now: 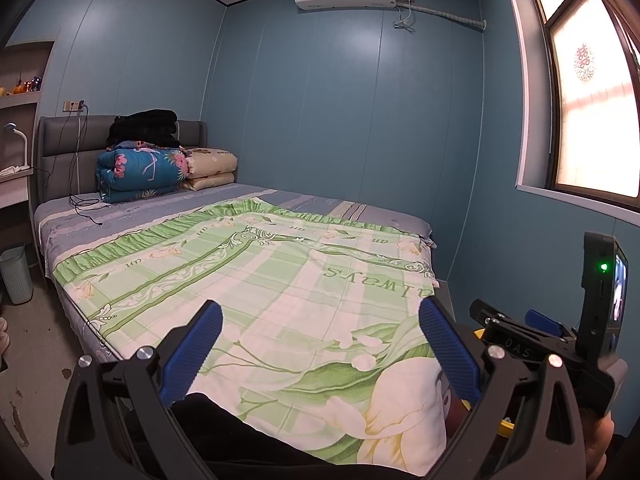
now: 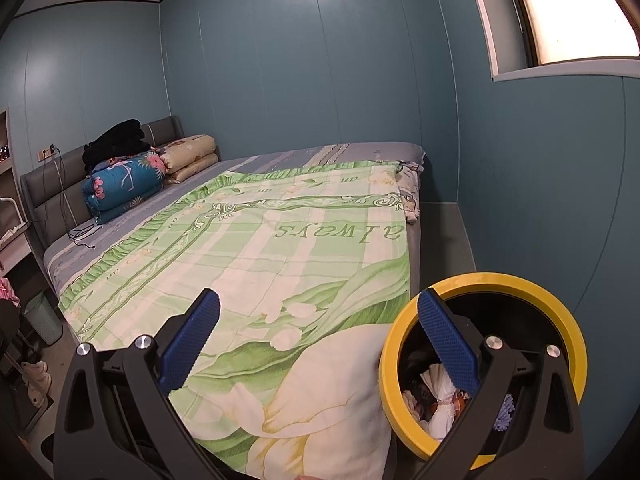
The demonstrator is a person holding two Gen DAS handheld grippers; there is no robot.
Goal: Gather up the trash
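While both tools hover above the foot of the bed, the left hand-held gripper (image 1: 320, 360) has its blue ribbed fingers spread wide with nothing between them, and the right hand-held gripper (image 2: 320, 360) is spread the same way, also holding nothing. Below them lies the green-and-cream floral quilt (image 2: 248, 248) printed with the word "always", covering most of the grey-blue striped bed sheet (image 1: 168, 208). Just beside the bed's foot corner, under the right tool's outer finger, stands the round black trash bin with a yellow plastic rim (image 2: 560, 304); crumpled white tissue trash (image 2: 438, 390) and other scraps lie inside it. At the grey padded headboard (image 1: 60, 140) sit a folded blue flowered duvet (image 1: 140, 172), a beige folded blanket (image 1: 212, 168) and a black garment (image 1: 144, 126) piled on top.
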